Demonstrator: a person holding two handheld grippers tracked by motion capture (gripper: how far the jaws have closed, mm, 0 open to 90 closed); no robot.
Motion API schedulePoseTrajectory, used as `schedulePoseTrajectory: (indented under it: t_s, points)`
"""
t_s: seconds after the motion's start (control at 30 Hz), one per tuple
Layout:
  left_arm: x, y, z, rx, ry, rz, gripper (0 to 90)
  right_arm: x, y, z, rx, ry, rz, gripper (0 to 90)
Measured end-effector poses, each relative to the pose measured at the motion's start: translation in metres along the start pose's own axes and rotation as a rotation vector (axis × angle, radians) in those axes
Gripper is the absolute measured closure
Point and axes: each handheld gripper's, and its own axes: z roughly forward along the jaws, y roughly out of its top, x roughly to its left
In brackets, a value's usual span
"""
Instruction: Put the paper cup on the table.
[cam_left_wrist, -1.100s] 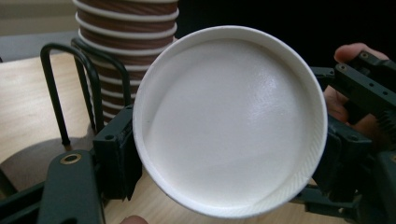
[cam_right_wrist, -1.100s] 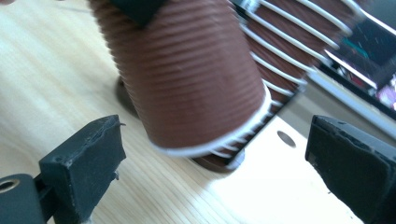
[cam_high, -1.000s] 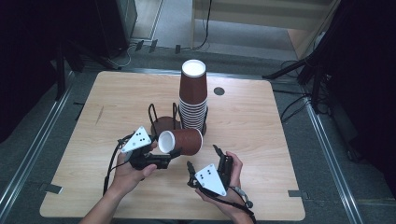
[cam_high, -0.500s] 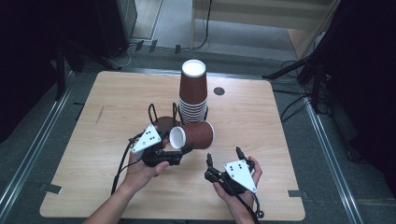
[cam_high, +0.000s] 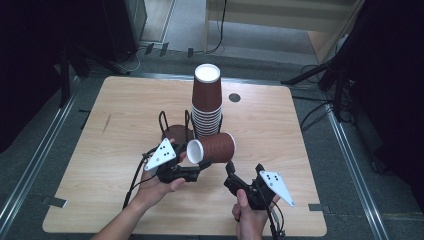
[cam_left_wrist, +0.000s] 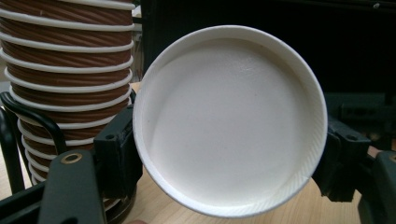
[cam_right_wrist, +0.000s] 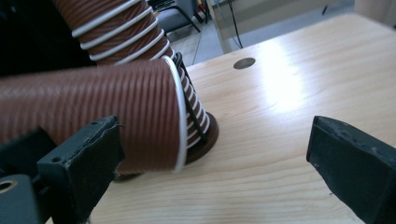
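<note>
Cup (cam_high: 212, 148), brown ribbed paper with white rolled rim, held on its side above the table (cam_high: 120, 105), open mouth toward the person, base pointing at the tall cup stack (cam_high: 206, 100); in the left gripper view its white inside (cam_left_wrist: 229, 121) faces the camera. Left gripper (cam_high: 192, 172) is clamped on it near the rim, one black jaw each side of the mouth. Judged light, thin-walled, easy to crush or ovalise; ribs give friction so slip is unlikely; rim is the stiffest band, so the best hold is at or just below it, with light squeeze. Right gripper (cam_high: 243, 176) sits apart from the cup, nearer the person; its jaws have just been opening and stand wide, nothing pressed between them; in the right gripper view the cup wall (cam_right_wrist: 93, 121) lies just past one jaw, not touched as far as seen. Stack stands in a black wire holder (cam_high: 175, 131) mid-table, with an empty round slot beside it. Round hole (cam_high: 234, 97) in the tabletop sits beyond the stack
</note>
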Motion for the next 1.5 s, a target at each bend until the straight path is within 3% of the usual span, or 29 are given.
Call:
schedulePoseTrajectory:
  t_s: [0.07, 0.1, 0.13, 0.2, 0.33, 0.5, 0.57, 0.6, 0.67, 0.77, 0.8, 0.83, 1.03, 1.1, 1.23, 1.5]
  points:
    - [-0.001, -0.003, 0.002, -0.009, 0.008, 0.000, 24.0, 0.001, 0.003, -0.001, 0.017, 0.019, 0.083, 3.1]
    - [-0.002, -0.004, 0.003, -0.015, 0.011, 0.002, 24.0, 0.001, 0.003, -0.001, 0.017, 0.019, 0.083, 3.1]
    - [-0.003, -0.006, 0.005, -0.018, 0.014, 0.005, 24.0, 0.001, 0.004, -0.002, 0.021, 0.015, 0.119, 3.1]
    - [-0.006, -0.009, 0.011, -0.026, 0.020, 0.017, 24.0, -0.002, 0.005, -0.003, 0.046, 0.018, 0.221, 2.9]
    - [-0.009, -0.011, 0.017, -0.040, 0.024, 0.028, 23.9, -0.008, 0.005, -0.002, 0.072, 0.015, 0.304, 2.9]
    - [-0.012, -0.014, 0.023, -0.038, 0.007, 0.032, 23.9, -0.019, 0.007, 0.001, 0.142, 0.059, 0.512, 2.9]
    - [-0.013, -0.015, 0.025, -0.037, 0.004, 0.031, 23.9, -0.023, 0.005, 0.002, 0.170, 0.067, 0.631, 2.8]
    - [-0.013, -0.016, 0.026, -0.038, 0.002, 0.033, 23.9, -0.023, 0.005, 0.002, 0.170, 0.067, 0.631, 2.8]
    - [-0.014, -0.017, 0.027, -0.045, 0.007, 0.041, 23.9, -0.024, 0.003, 0.005, 0.183, 0.090, 0.693, 2.3]
    - [-0.016, -0.019, 0.028, -0.047, 0.006, 0.039, 23.9, -0.024, 0.000, 0.008, 0.205, 0.139, 0.802, 1.6]
    - [-0.017, -0.020, 0.029, -0.044, 0.006, 0.045, 23.9, -0.024, -0.001, 0.011, 0.208, 0.159, 0.861, 1.4]
    - [-0.018, -0.021, 0.030, -0.042, 0.004, 0.050, 23.9, -0.024, -0.001, 0.011, 0.208, 0.159, 0.861, 1.4]
    - [-0.022, -0.028, 0.032, -0.049, -0.010, 0.070, 23.9, -0.025, -0.001, 0.017, 0.234, 0.168, 1.015, 2.6]
    - [-0.023, -0.028, 0.032, -0.055, -0.012, 0.080, 23.9, -0.024, 0.000, 0.018, 0.232, 0.176, 1.031, 2.6]
    - [-0.024, -0.028, 0.032, -0.057, -0.014, 0.093, 23.9, -0.025, 0.001, 0.023, 0.245, 0.202, 1.119, 1.9]
    - [-0.027, -0.029, 0.034, -0.057, -0.029, 0.102, 23.9, -0.028, -0.004, 0.038, 0.269, 0.215, 1.213, 1.1]
